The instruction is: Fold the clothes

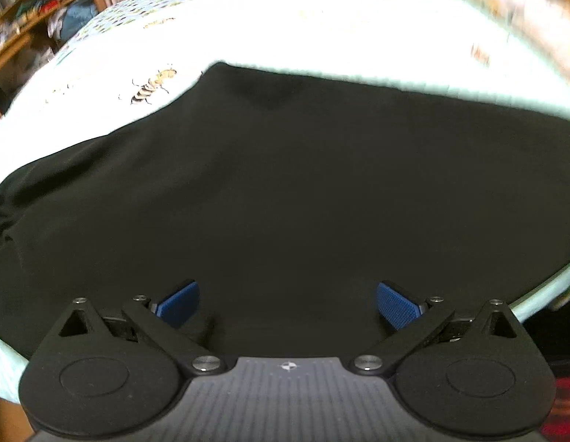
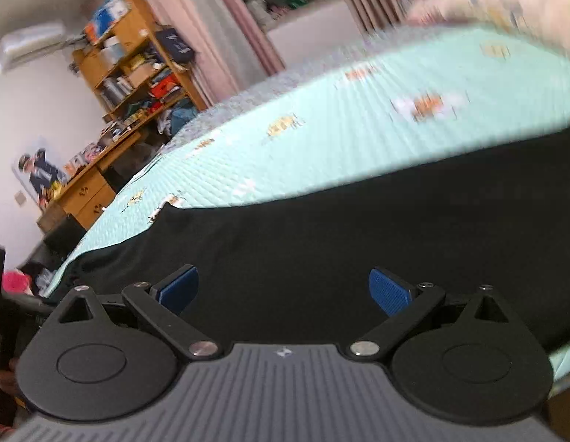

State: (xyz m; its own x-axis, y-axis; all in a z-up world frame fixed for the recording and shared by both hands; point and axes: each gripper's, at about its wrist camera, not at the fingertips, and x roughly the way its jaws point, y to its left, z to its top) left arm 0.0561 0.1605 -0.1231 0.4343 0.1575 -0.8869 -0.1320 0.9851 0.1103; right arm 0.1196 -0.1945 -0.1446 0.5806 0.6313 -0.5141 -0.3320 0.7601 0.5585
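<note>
A black garment lies spread flat on a pale mint quilt, with a bunched edge at its left. My left gripper hangs over the garment's near part, its blue pads wide apart with nothing between them. In the right wrist view the same black garment fills the lower half of the picture over the mint quilt. My right gripper is open above the cloth, its blue pads spread, holding nothing.
The quilt carries bee prints. Wooden shelves packed with boxes and a wooden desk stand beyond the bed's left side. Pink curtains hang behind. Something pink lies low at the left.
</note>
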